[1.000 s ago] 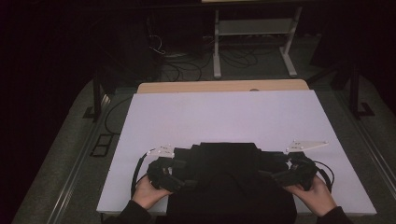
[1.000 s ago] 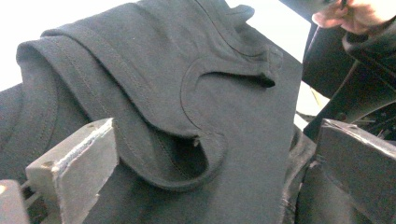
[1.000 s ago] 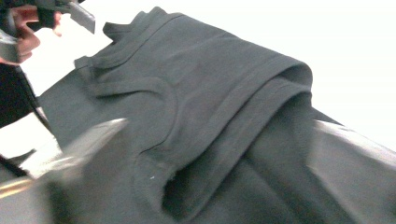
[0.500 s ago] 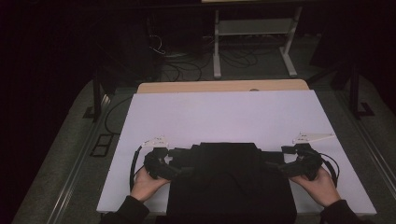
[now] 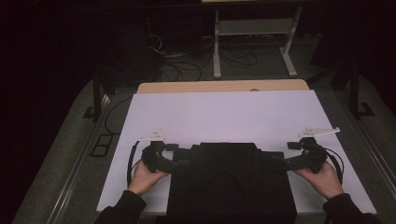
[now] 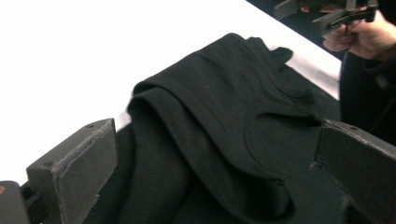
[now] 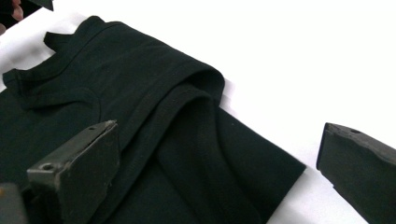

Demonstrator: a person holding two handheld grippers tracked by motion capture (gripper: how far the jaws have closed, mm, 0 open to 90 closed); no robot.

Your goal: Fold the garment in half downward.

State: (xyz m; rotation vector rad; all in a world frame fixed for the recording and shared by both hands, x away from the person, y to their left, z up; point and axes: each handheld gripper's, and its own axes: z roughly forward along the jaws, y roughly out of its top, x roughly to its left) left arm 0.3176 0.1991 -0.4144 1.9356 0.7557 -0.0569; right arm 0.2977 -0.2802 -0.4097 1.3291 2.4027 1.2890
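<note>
A black shirt (image 5: 231, 182) lies folded at the near edge of the white desk (image 5: 224, 116); left tongs (image 6: 210, 186) and right tongs (image 7: 219, 172) gape apart over its sleeve folds, seemingly not gripping

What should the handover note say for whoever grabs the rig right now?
Left gripper: jaws open, at the left edge of the black T-shirt, gripping nothing.
Right gripper: jaws open, at the shirt's right edge, gripping nothing.
Shirt: on the white table cover at the near edge, collar toward the far side, hem hanging toward the person.
Done: both sleeves look folded in over the body; the left gripper view shows a layered fold, the right gripper view another.
Left: probably folding the body lengthwise; neither side is gripped yet.
</note>
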